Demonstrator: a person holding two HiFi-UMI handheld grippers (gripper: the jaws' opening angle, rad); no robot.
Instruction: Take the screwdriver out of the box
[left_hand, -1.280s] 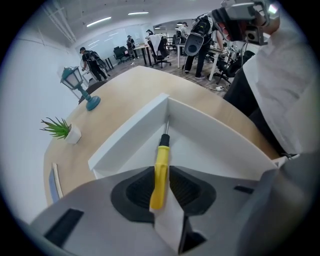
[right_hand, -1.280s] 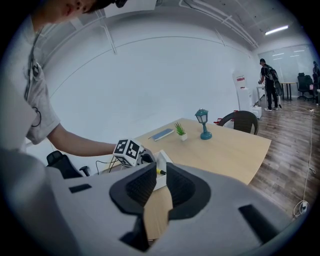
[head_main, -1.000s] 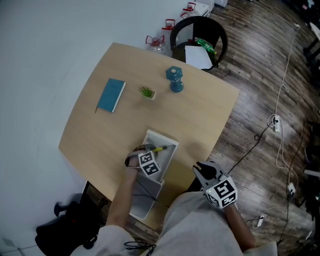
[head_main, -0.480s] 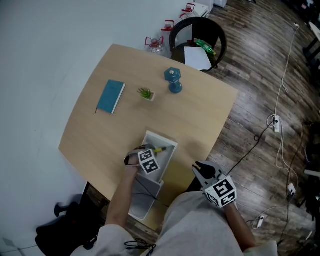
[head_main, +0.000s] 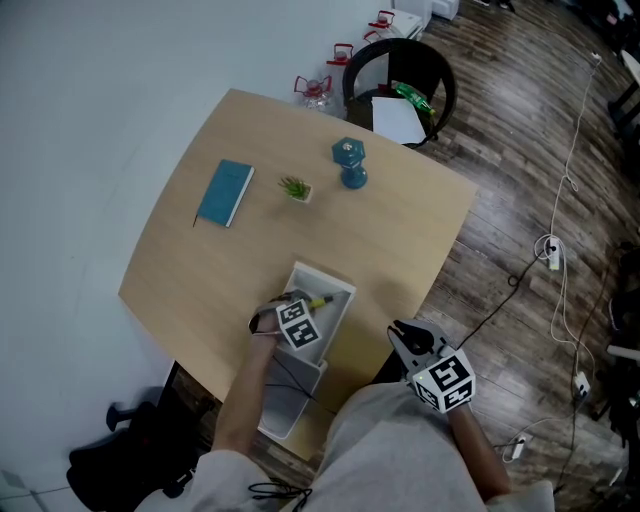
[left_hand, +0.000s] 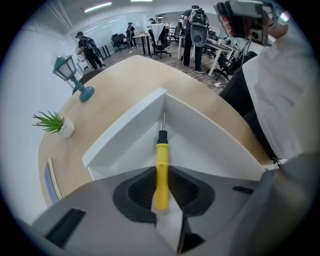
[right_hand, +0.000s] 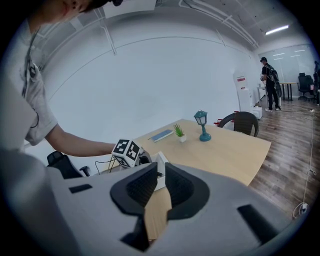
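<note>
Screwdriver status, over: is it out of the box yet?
Left gripper just closed its jaws on the screwdriver handle. Not out yet, lying in the white box. Right gripper open, empty. Nothing blocking.

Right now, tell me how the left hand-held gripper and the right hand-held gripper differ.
The left hand-held gripper points down into the white box; the right hand-held gripper hangs beside the table. The left's jaws have just been closing and clamp the yellow screwdriver; the right's stand apart, empty. Both carry a marker cube.
</note>
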